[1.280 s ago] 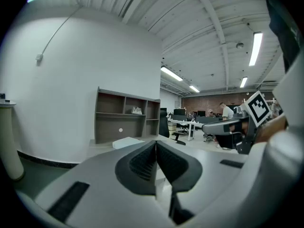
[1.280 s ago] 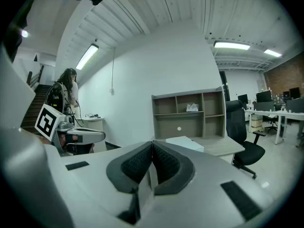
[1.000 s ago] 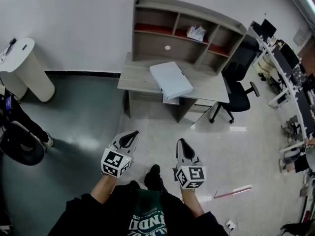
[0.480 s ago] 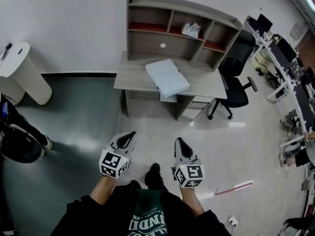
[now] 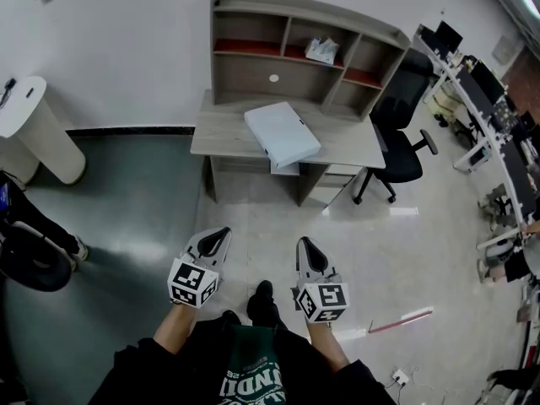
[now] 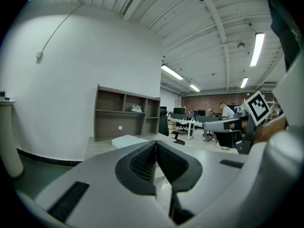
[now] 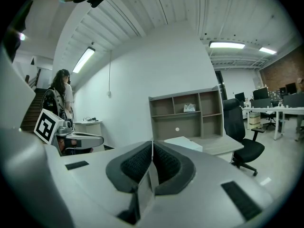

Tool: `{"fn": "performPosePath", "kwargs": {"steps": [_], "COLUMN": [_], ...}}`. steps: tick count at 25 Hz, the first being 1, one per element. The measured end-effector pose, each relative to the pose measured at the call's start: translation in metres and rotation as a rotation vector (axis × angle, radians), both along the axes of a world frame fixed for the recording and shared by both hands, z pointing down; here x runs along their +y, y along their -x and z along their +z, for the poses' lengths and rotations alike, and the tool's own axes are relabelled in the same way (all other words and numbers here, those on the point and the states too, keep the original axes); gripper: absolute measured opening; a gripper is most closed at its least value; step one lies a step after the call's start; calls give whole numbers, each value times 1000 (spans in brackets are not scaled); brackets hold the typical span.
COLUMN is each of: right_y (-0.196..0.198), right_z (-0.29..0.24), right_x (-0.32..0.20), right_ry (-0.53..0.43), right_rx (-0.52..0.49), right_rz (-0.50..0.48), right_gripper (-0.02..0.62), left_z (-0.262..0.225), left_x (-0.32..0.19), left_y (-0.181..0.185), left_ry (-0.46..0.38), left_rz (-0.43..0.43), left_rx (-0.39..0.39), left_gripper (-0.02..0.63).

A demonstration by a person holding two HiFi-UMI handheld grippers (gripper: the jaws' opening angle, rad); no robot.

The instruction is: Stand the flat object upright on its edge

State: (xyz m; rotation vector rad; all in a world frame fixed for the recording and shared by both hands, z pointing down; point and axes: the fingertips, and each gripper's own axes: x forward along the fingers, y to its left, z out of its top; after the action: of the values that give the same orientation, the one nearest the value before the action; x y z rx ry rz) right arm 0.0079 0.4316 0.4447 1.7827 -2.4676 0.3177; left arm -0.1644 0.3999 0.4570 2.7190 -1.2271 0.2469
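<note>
A flat pale blue-white box lies on its broad face on the wooden desk, its near corner jutting past the front edge. It also shows small in the left gripper view as the box and in the right gripper view as the box. My left gripper and right gripper are held over the floor, well short of the desk. Both are shut with nothing between the pads.
A shelf unit stands at the desk's back, with a small packet in one bay. A black office chair sits to the desk's right. A white cylindrical stand is at far left. A red-white stick lies on the floor.
The desk and box have drifted slightly left and up in the head view as the person steps closer. Both grippers keep their pose, shut.
</note>
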Motion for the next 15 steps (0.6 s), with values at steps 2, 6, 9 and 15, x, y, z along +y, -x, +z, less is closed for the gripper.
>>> {"fn": "performPosePath", "kwargs": {"steps": [2, 6, 9, 15], "right_y": [0, -2, -4, -8], "right_z": [0, 2, 3, 0], "right_x": [1, 2, 2, 1], "right_ry": [0, 3, 7, 3], "right_rx": [-2, -3, -5, -5], "right_rz": [2, 2, 4, 11], "right_gripper": [35, 35, 35, 35], "left_z": [0, 1, 4, 2], "left_x": [1, 0, 0, -2], "left_y": [-1, -2, -4, -10], "left_ry": [2, 3, 10, 9], "left_rz": [3, 6, 10, 22], "left_rx": [1, -4, -4, -3], "left_gripper": [14, 14, 14, 14]}}
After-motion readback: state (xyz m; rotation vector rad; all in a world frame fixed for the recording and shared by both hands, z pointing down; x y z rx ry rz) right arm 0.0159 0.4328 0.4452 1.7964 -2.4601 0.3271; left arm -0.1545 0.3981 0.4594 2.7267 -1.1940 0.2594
